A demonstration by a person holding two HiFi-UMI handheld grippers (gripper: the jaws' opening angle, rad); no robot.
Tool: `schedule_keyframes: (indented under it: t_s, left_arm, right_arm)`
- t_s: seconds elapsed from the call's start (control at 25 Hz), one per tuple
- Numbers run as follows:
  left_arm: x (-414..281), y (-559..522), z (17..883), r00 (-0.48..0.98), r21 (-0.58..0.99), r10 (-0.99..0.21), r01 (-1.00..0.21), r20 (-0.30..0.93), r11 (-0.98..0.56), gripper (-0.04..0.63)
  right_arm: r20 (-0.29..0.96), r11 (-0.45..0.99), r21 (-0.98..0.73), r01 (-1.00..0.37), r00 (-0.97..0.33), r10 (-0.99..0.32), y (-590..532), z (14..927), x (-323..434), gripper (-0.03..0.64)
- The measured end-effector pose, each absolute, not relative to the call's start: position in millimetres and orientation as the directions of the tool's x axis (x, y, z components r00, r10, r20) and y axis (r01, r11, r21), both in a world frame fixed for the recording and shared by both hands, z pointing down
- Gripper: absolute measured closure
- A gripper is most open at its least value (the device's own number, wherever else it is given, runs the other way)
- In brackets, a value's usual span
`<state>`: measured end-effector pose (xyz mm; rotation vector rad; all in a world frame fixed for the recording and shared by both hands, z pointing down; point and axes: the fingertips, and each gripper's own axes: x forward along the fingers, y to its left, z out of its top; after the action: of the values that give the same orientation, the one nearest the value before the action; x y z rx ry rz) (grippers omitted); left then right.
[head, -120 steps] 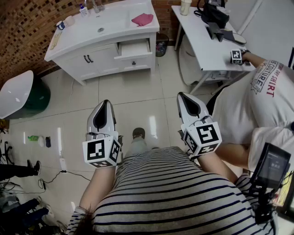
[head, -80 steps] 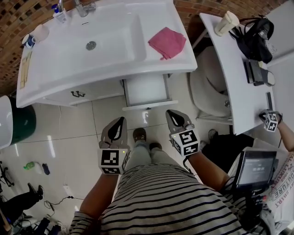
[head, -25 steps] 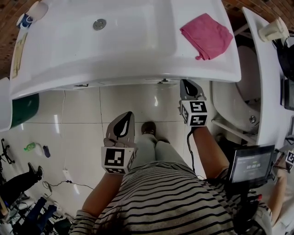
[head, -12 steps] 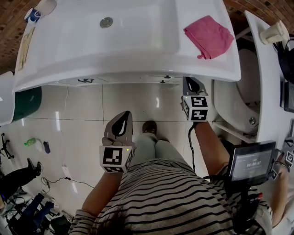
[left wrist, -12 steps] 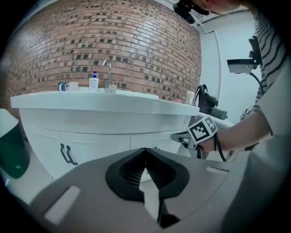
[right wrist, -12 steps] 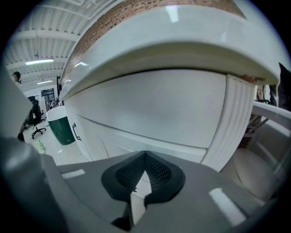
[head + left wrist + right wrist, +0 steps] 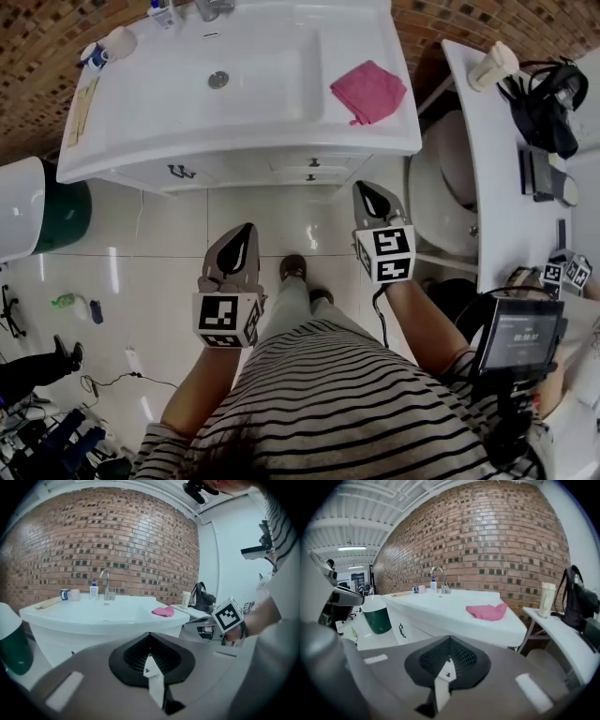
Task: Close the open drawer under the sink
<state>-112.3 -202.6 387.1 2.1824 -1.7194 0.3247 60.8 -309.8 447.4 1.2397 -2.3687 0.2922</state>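
white drawer (image 7: 298, 165) with small dark knob: under the white sink basin (image 7: 234, 80), right part of the cabinet front, pushed in flush. left hand-held gripper (image 7: 246, 229): clenched, nothing between the jaws, over the glossy tiled floor (image 7: 169, 253), apart from the cabinet. right hand-held gripper (image 7: 362, 187): clenched, empty, tips near the cabinet's right end. folded pink cloth (image 7: 367, 91): on the basin's right rim.

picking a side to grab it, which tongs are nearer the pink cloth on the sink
Right. The right tongs are by the vanity front, in line with the pink cloth; the left tongs are further back and off to its left.
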Motion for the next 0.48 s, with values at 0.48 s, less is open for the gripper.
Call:
schedule_keyframes:
  t_s: [0.48]
  left_arm:
    - [-116, -84, 291, 0.192, 0.128, -0.945, -0.978, 0.266, -0.163, 0.581]
  right_arm:
    - [0.318, 0.523, 0.006, -0.852, -0.495, -0.809, -161, 304, 92, 0.617]
